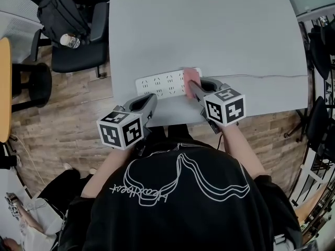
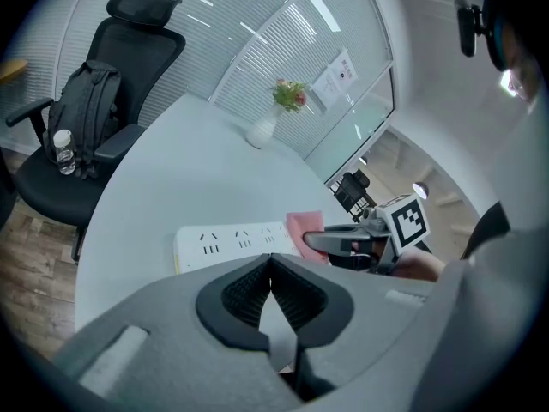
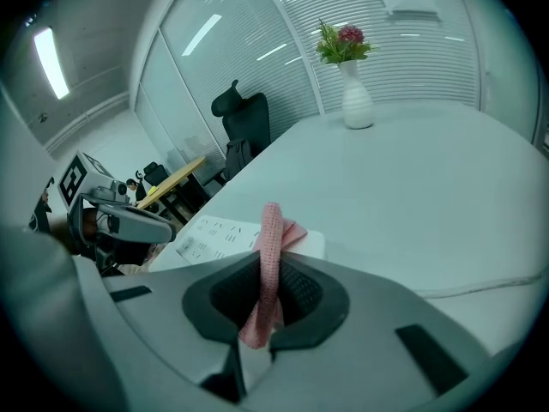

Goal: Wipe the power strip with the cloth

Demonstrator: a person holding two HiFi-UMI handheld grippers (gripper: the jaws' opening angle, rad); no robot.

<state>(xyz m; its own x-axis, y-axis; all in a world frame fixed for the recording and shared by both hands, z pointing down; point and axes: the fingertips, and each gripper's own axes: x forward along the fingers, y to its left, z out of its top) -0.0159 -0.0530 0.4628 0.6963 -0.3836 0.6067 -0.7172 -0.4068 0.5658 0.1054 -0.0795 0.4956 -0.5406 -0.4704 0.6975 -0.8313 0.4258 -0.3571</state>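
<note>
A white power strip lies near the front edge of the pale table, its thin cord running off to the right. A pink cloth rests over the strip's right end, pinched in my right gripper, which is shut on it. The cloth stands folded between the jaws in the right gripper view, with the strip just beyond. My left gripper is shut with nothing in it, at the table edge just in front of the strip.
A white vase with flowers stands at the table's far side. A black office chair carrying a backpack and a bottle stands left of the table. More chairs stand to the right. A wooden table edge shows at far left.
</note>
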